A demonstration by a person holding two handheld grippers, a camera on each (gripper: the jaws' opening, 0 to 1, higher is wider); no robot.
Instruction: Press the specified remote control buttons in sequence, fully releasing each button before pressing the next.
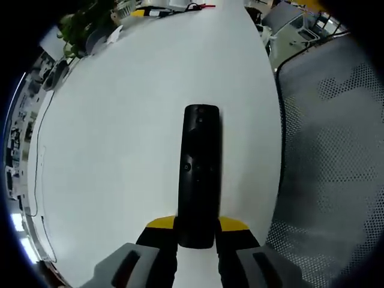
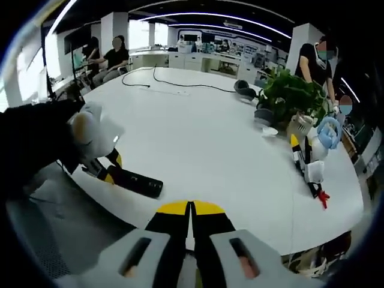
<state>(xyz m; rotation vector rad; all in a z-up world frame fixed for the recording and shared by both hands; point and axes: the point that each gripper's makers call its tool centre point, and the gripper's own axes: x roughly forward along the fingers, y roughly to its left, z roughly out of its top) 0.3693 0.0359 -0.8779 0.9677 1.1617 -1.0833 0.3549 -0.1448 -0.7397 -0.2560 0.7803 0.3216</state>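
One remote (image 1: 198,174) is held at its near end by the left claw (image 1: 197,235), lying out over the white tabletop (image 1: 120,120). It is judged light, stiff and smooth, best gripped by its long edges. The right claw (image 2: 191,223) is pressed together, empty, hovering well apart.

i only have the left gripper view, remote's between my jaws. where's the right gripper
Observer: The right gripper hovers over the near edge of the white table, jaws shut and holding nothing.
Operator: is it near the remote
Observer: Not touching. In the right gripper view the remote lies up and left of its tips, held by the left gripper.
Operator: anything else on the table
Observer: A potted plant stands at the far side.
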